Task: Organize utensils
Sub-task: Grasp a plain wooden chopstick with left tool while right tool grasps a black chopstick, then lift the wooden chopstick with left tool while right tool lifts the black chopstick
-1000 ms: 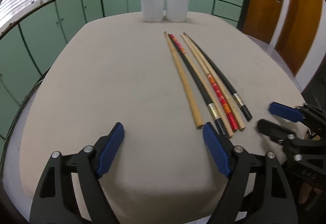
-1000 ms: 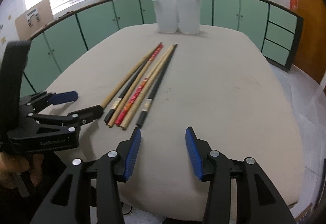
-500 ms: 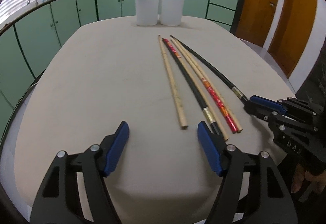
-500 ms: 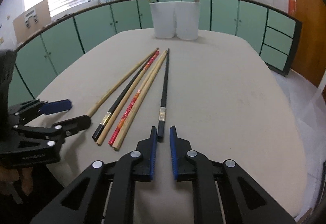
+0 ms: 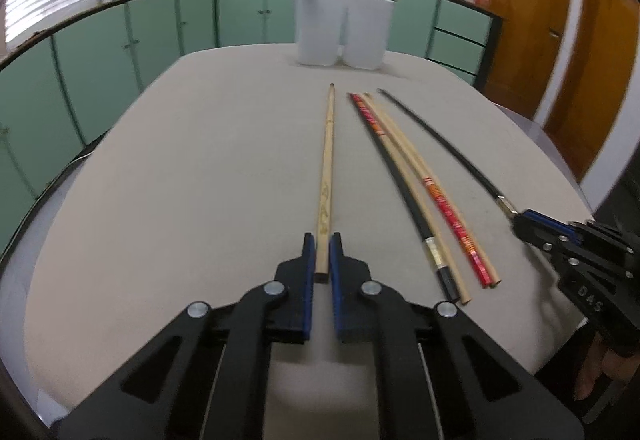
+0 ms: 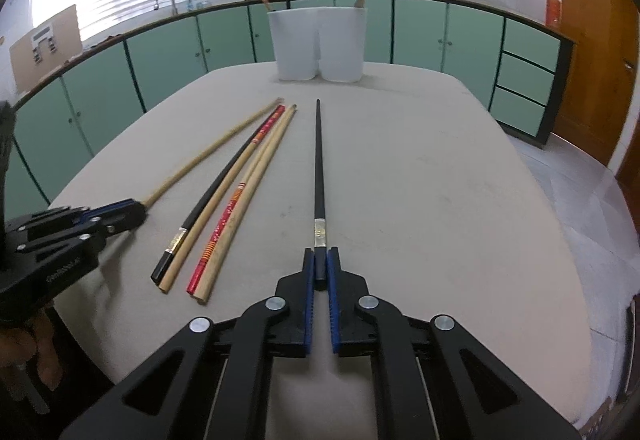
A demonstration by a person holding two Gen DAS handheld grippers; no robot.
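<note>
My left gripper (image 5: 322, 244) is shut on the near end of a plain wooden chopstick (image 5: 327, 155) that points away along the table. My right gripper (image 6: 320, 260) is shut on the near end of a black chopstick (image 6: 318, 159); it also shows in the left wrist view (image 5: 440, 149). Between them lie a black chopstick (image 6: 212, 191), a wooden one (image 6: 256, 175) and a red patterned one (image 6: 232, 207), side by side. A white two-compartment holder (image 6: 318, 43) stands at the far end, a chopstick sticking out of each side.
The beige table (image 6: 440, 179) has rounded edges; its near edge lies just under both grippers. Green cabinets and a counter with pots run behind it. Wooden doors stand at the right.
Both grippers moved forward and closed: the left on the wooden chopstick, the right on the outer black chopstick, which now lies apart from the group.
</note>
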